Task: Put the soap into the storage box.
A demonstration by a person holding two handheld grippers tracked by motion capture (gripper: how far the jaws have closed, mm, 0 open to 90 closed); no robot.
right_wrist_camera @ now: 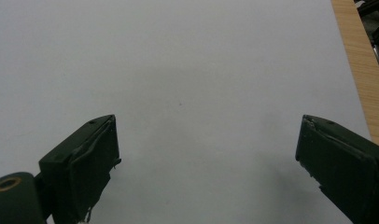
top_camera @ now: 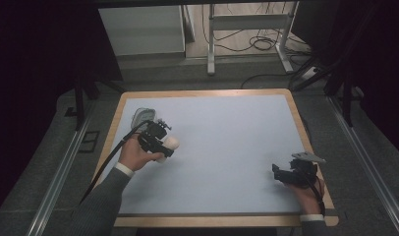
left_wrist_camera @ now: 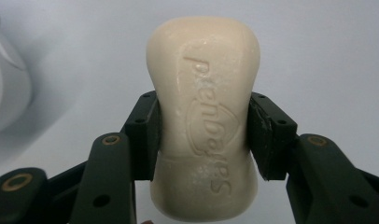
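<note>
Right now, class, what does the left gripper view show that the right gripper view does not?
Left gripper view: a cream waisted soap bar with embossed lettering, clamped at its waist between closed jaws, and a pale translucent dish at the edge. Right gripper view: jaws spread wide with nothing between them, and the wooden table border. Both: black jaws over the pale blue-grey table mat.

The one piece of lettering stands on the cream bar of soap (left_wrist_camera: 204,121) in the left gripper view: a word pressed into its upper face, running along the bar's length and seen upside down. It appears to read "Safeguard", with a curved, shield-like outline embossed around the middle letters; the last letters at the far end are the clearest, those at the near end shallow and soft.
</note>
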